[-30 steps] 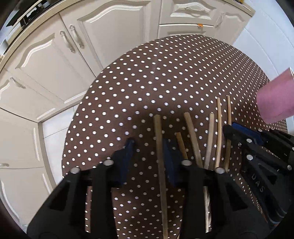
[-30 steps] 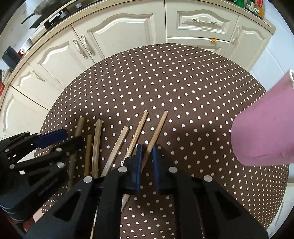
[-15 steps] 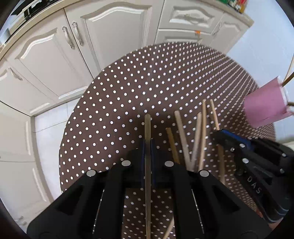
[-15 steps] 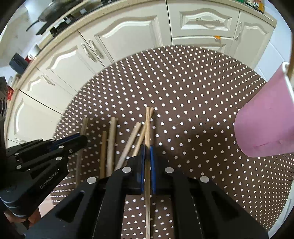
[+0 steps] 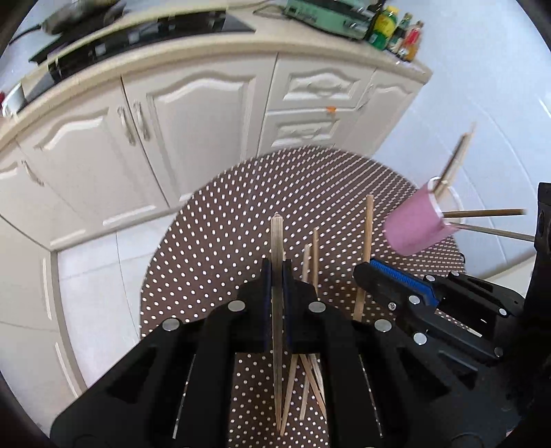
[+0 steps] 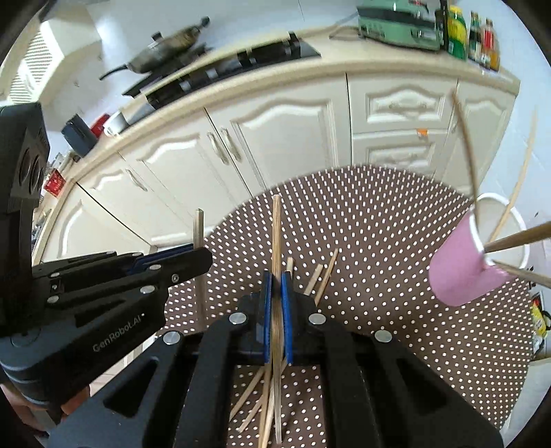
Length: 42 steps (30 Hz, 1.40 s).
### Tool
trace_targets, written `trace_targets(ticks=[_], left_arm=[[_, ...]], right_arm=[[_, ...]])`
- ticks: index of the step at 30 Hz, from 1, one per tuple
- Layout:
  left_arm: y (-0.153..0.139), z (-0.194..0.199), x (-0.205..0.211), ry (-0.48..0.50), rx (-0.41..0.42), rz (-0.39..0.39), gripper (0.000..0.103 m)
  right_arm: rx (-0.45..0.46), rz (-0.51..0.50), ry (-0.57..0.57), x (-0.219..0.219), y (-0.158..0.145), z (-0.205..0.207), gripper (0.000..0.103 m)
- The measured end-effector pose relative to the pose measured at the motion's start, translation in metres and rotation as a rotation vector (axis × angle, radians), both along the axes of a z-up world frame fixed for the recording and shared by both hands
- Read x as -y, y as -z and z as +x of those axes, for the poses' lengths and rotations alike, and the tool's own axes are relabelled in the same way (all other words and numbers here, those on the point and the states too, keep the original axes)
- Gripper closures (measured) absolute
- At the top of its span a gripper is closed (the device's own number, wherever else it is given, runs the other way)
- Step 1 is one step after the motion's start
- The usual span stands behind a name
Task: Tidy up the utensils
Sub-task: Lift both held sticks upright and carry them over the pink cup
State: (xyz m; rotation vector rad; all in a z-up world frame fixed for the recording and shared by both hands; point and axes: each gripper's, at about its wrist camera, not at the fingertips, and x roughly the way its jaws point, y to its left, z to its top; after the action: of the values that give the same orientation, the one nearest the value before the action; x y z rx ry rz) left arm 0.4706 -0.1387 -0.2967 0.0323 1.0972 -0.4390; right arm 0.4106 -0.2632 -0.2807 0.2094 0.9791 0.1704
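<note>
Tongs (image 5: 276, 275) pinching chopstick (image 5: 276, 234), pink cup (image 5: 411, 224) rightward

Both grippers have lifted off the table, each now clamping one chopstick: the left gripper (image 5: 276, 275) its chopstick (image 5: 276, 234), the right gripper (image 6: 276, 286) another chopstick (image 6: 276, 234).

Both views are brightly and evenly lit by soft daylight, with pale sheen on the cream cabinet doors (image 5: 193, 138) and no hard shadows on the dotted tablecloth (image 6: 378, 241). Fisheye distortion bows the far countertop (image 6: 310, 79) into an arc and leaves dark vignetted corners. Motion blur smears the far hob (image 5: 137, 44) and bottles (image 5: 396, 27), and softens the pink cup (image 5: 413, 224) on the right, while the near black gripper bodies stay sharp.
</note>
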Motion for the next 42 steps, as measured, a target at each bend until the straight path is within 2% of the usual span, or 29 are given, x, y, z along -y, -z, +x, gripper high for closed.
trace_targets(ticks=[8, 15, 25, 42], left_arm=[[-0.054, -0.026, -0.007, 0.044, 0.095, -0.063, 0.097], [-0.088, -0.05, -0.003, 0.087, 0.165, -0.086, 0.097], [-0.117, -0.059, 0.01, 0.117, 0.225, -0.154, 0.097], [-0.161, -0.056, 0.072, 0.225, 0.299, -0.265, 0.097]], right_arm=[[0.11, -0.012, 0.067, 0.004, -0.049, -0.043, 0.099], [0.177, -0.031, 0.129, 0.013, -0.074, -0.07, 0.099], [0.255, -0.046, 0.198, 0.029, -0.102, -0.091, 0.099], [0.378, -0.077, 0.31, 0.086, -0.14, -0.095, 0.099]])
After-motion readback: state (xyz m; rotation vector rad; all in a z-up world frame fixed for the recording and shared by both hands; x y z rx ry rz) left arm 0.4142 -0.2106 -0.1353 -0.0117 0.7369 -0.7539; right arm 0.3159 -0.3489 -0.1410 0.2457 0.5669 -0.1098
